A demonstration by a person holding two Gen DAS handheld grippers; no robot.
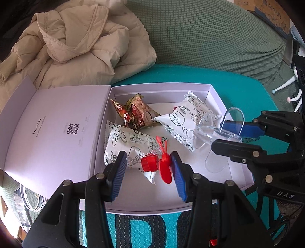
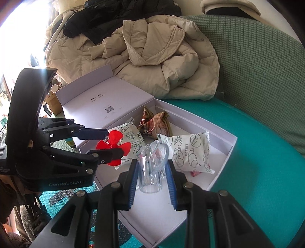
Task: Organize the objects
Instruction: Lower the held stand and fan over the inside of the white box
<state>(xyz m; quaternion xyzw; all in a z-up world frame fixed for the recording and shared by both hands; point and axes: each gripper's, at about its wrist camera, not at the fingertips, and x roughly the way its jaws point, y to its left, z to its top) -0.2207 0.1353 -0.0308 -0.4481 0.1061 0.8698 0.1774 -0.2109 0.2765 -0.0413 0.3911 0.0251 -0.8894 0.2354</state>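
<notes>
Your left gripper (image 1: 150, 167) fingers clamp the red fan (image 1: 162, 164); right gripper (image 2: 151, 171) fingers clamp the clear cup (image 2: 152, 169), both over the box (image 1: 57, 122) w/ snack packs (image 1: 183, 118).

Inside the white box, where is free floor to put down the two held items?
Bare floor lies at the box near corner, below the right white snack packet. The back, around the brown packets and the left white packet, is crowded.

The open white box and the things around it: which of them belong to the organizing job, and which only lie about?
Belong to the job:
- white box
- red propeller toy in the left gripper
- clear plastic piece in the right gripper
- white snack packets
- brown snack packets

Just lying about:
- beige jacket
- green sofa cover
- black garment
</notes>
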